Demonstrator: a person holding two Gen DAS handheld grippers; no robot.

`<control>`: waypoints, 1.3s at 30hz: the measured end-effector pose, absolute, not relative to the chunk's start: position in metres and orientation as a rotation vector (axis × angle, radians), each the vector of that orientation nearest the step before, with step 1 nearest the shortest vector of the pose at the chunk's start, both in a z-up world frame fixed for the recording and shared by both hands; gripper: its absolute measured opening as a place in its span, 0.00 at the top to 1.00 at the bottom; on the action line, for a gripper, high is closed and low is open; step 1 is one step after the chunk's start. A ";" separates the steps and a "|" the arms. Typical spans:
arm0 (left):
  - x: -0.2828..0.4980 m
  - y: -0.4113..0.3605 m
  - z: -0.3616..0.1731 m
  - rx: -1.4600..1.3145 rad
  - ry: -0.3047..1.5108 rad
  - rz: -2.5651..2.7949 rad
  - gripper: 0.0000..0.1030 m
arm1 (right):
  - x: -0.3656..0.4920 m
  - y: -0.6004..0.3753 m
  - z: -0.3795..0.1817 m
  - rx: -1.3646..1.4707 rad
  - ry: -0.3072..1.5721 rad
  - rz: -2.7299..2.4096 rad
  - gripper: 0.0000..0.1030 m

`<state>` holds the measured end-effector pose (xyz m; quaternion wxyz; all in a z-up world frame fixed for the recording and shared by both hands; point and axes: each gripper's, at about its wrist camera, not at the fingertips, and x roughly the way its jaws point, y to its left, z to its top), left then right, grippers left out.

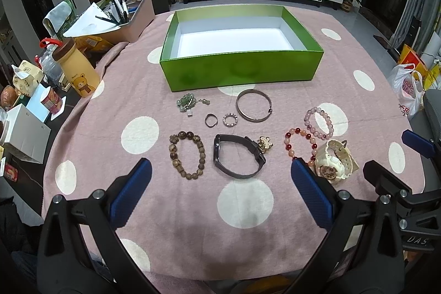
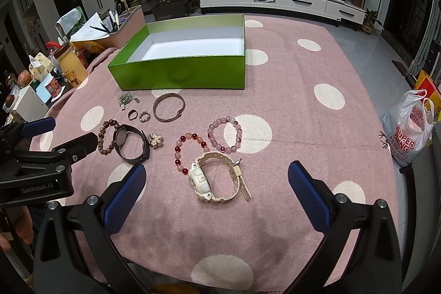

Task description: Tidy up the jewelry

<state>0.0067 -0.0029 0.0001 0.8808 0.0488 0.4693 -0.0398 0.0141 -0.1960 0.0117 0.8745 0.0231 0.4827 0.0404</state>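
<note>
both hand-held grippers hover low over the table (image 1: 358, 51), each with its blue fingers spread wide and nothing between them: the left hand-held gripper (image 1: 220, 178) at the bottom of the left wrist view, the right hand-held gripper (image 2: 217, 181) at the bottom of the right wrist view. the green box (image 1: 239, 70) sits open and looks empty in the upper middle of both frames, and all the jewelry lies loose on the pink dotted cloth in front of it. nearest the right fingers is the cream watch (image 2: 215, 178), resting on its side and touching the red bead bracelet (image 2: 190, 150); its case looks stiff and fairly solid, so pinching across the strap beside the case seems safest. the black watch (image 1: 237, 156) lies centre frame for the left side. the beaded bracelets should be floppy and roll; the silver bangle (image 1: 255, 105) is rigid and likely slippery. the two small rings (image 1: 220, 119) will be hardest to pick up.
</note>
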 end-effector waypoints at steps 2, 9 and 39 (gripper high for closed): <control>0.007 -0.004 0.000 0.103 0.977 -0.083 0.02 | 0.014 -0.196 0.012 0.048 1.006 0.084 0.01; 0.007 -0.004 0.000 0.100 0.980 -0.083 0.02 | 0.014 -0.196 0.011 0.050 1.010 0.085 0.01; 0.031 0.068 -0.044 -0.214 1.008 -0.095 0.02 | 0.007 -0.213 -0.020 0.077 0.965 0.278 0.11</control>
